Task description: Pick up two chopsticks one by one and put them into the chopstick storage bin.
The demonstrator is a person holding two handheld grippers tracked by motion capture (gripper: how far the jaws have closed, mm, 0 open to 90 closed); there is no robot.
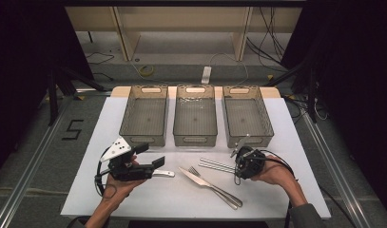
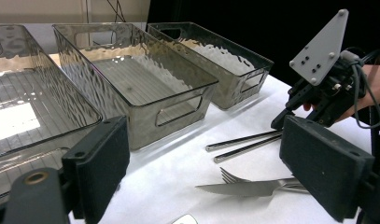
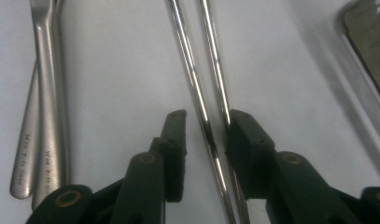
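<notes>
**Right gripper down on the chopsticks, not clamped yet**

So the right gripper (image 3: pixel 204 135) is tipped down onto the white table mat (image 1: pixel 134 199) with its two black jaws straddling the pair of metal chopsticks (image 3: pixel 208 93). The jaws stand only partly apart. One chopstick runs right up the gap between them, the other sits tight against the inside edge of the right-hand jaw, and the left-hand jaw has a clear bit of mat between it and the nearer stick. So nothing is pinched, they're bracketed rather than gripped. In the high view the same gripper (image 1: pixel 238 154) sits over the right end of the chopsticks (image 1: pixel 216 165), held by the person's right hand (image 1: pixel 276 175).

Using the chopsticks as the landmark: the fork (image 1: pixel 208 181) and knife (image 1: pixel 200 179) lie crossed just on the near side of them, toward the person, handles running down to the right. Beyond the chopsticks are three clear plastic bins in a row, and the right bin (image 1: pixel 246 115) is the closest one, just behind them, then the middle bin (image 1: pixel 195 115) and the left bin (image 1: pixel 144 115) further off.

Well to the left of the chopsticks, the left gripper (image 1: pixel 150 156) hangs over the mat with its jaws wide apart and nothing in them. A small metal piece (image 1: pixel 163 174) lies just under it; can't tell what it is.
</notes>
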